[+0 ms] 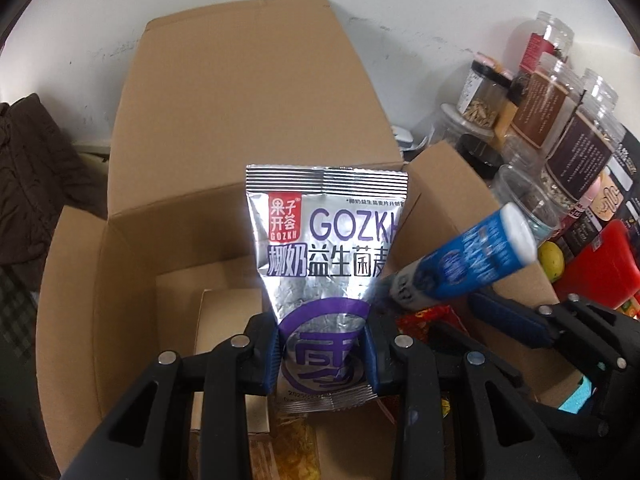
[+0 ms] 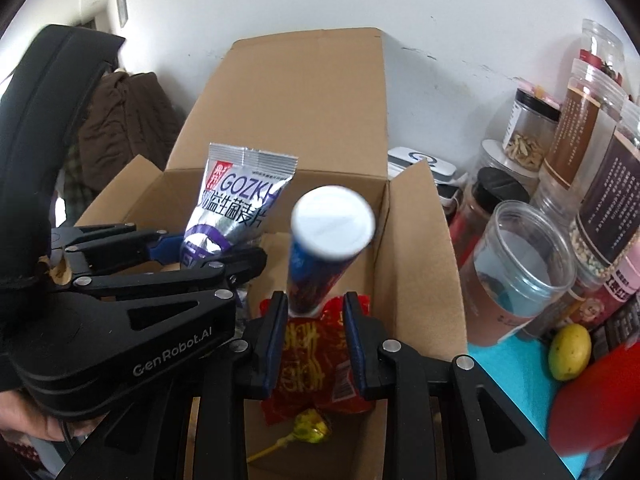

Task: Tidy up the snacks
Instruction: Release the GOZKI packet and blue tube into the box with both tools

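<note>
My left gripper [image 1: 322, 350] is shut on a silver and purple GOZKH snack packet [image 1: 324, 240] and holds it upright over the open cardboard box [image 1: 120, 248]. The packet also shows in the right wrist view [image 2: 236, 204], with the left gripper [image 2: 188, 254] beside it. My right gripper [image 2: 316, 320] is shut on the base of a blue tube with a white cap [image 2: 328, 240], tilted above the box [image 2: 416, 280]. The tube shows in the left wrist view [image 1: 460, 260], blurred. A red snack bag [image 2: 312, 364] and a yellow lollipop [image 2: 308, 430] lie in the box.
Several clear jars with brown labels [image 2: 588, 184] stand to the right of the box, with an open clear jar [image 2: 516, 264] nearest. A yellow lemon [image 2: 570, 350] and a red object [image 2: 600, 408] lie on a teal mat. A smaller cardboard box [image 1: 228, 328] sits inside the big box.
</note>
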Action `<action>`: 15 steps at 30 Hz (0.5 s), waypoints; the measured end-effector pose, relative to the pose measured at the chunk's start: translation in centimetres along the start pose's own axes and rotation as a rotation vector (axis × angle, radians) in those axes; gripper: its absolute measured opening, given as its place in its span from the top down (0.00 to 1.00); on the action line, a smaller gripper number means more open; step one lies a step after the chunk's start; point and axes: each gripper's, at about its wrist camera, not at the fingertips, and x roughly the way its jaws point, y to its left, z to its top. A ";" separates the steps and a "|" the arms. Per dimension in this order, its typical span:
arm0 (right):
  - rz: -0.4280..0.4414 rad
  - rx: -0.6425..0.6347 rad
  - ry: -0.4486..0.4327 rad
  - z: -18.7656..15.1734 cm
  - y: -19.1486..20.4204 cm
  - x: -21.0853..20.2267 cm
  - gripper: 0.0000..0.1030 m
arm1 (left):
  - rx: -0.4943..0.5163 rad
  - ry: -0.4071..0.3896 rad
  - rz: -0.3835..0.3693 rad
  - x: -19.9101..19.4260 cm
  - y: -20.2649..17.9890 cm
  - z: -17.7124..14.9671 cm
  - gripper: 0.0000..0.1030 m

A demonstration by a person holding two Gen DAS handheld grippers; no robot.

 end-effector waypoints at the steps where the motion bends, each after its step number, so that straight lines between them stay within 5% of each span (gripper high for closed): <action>1: -0.010 -0.007 0.000 0.0 0.0 -0.1 0.69 | -0.004 0.005 0.007 0.0 0.0 0.0 0.65; 5: -0.048 -0.022 -0.012 -0.1 0.2 -0.8 0.61 | -0.012 0.001 0.036 -0.1 0.2 -0.2 0.50; 15: -0.101 -0.016 -0.046 -0.1 -0.2 -2.4 0.61 | 0.017 -0.085 0.079 -2.7 -0.4 -0.1 0.47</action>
